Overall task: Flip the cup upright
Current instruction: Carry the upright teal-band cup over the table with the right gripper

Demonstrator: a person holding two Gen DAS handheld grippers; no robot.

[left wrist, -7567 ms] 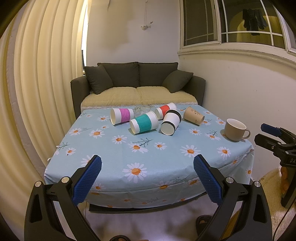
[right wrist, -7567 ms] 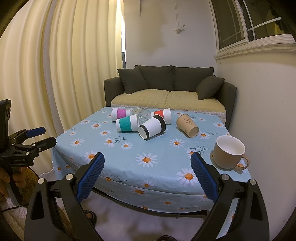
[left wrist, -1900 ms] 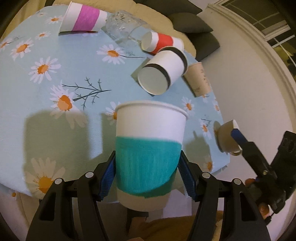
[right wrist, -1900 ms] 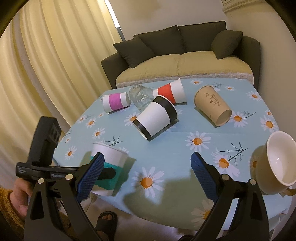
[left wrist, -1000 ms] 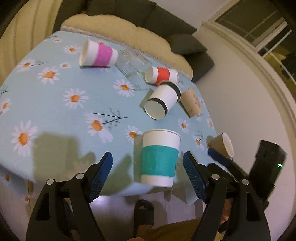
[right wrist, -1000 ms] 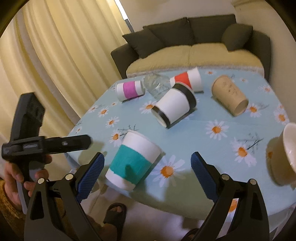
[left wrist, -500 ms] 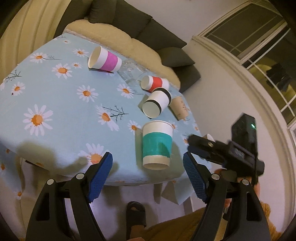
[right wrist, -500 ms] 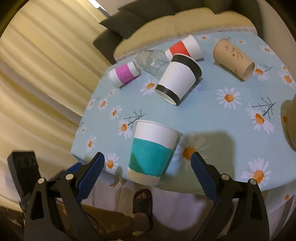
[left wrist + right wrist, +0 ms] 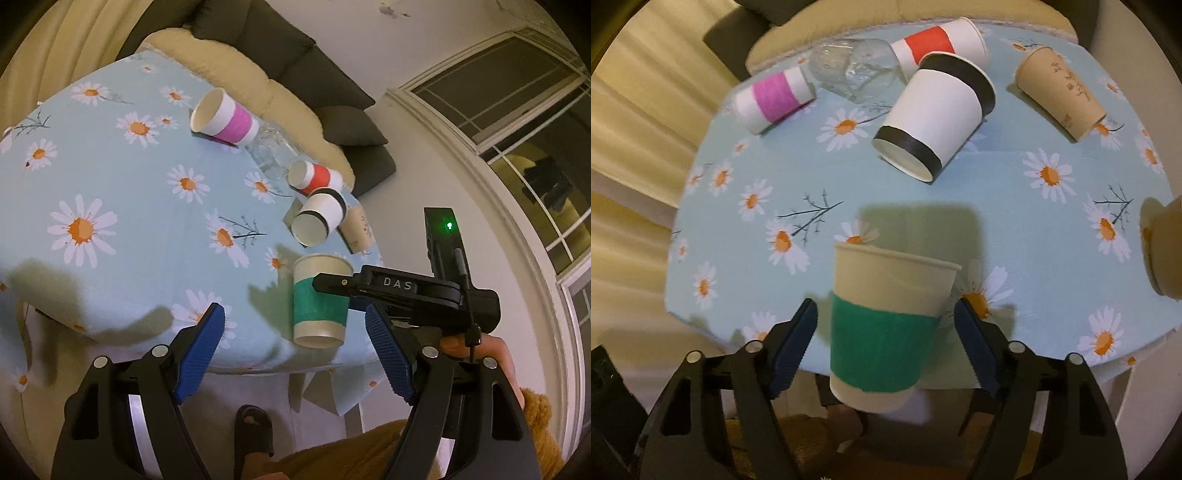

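A white paper cup with a teal band (image 9: pixel 320 300) stands upright near the table's front edge; it also shows in the right wrist view (image 9: pixel 886 328). My right gripper (image 9: pixel 886 343) is open with the cup between its blue pads, which stand a little apart from its sides. In the left wrist view the right gripper's body (image 9: pixel 406 291) reaches in to the cup from the right. My left gripper (image 9: pixel 295 350) is open and empty, drawn back off the front edge.
On the daisy tablecloth (image 9: pixel 1015 192) lie a black-banded cup (image 9: pixel 934 114), a pink-banded cup (image 9: pixel 774 98), a red-banded cup (image 9: pixel 938 46), a brown cup (image 9: pixel 1060 92) and a clear glass (image 9: pixel 853 68). A beige mug (image 9: pixel 1165 247) stands at the right edge. A sofa (image 9: pixel 295 74) is behind.
My left gripper let go of the teal cup, which stands upright, and drew back. My right gripper moved in until the cup stands between its open fingers.
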